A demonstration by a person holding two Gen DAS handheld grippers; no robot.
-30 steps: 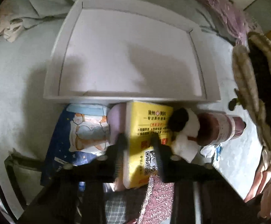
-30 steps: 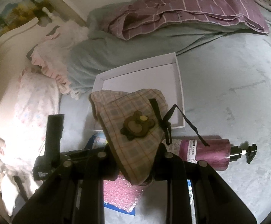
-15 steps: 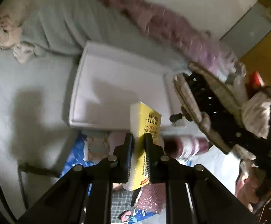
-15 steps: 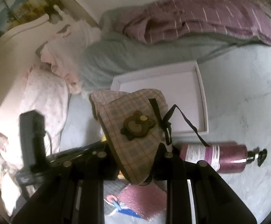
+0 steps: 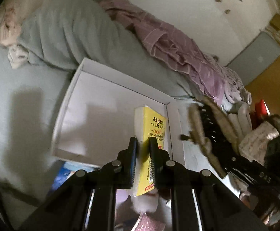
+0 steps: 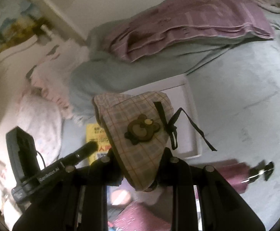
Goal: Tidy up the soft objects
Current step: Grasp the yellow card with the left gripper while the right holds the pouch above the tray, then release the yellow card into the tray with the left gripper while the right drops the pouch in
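1. The left gripper [image 5: 142,141] has its fingers [image 5: 133,154] closed narrow on a yellow tissue pack [image 5: 149,134], clamped near the pack's lower half and held on edge.
2. The pack's long axis runs forward along the fingers, its far end reaching over the right-hand part of the white tray [image 5: 101,119] lying on the bed [image 5: 14,100].
3. The right gripper [image 6: 140,154] pinches a plaid cloth hat [image 6: 140,127] (a bear patch and black ribbon ties mark its front), lifted above the bed.
4. Seen from the right wrist, the tray [image 6: 190,119] lies just behind the hat and slightly to the right.
5. Judged from both views, the left gripper is nearer the tray floor, so its pack looks likely to go down first.
6. A purple pump bottle [image 6: 234,175] lies on the bed near the tray's near edge.
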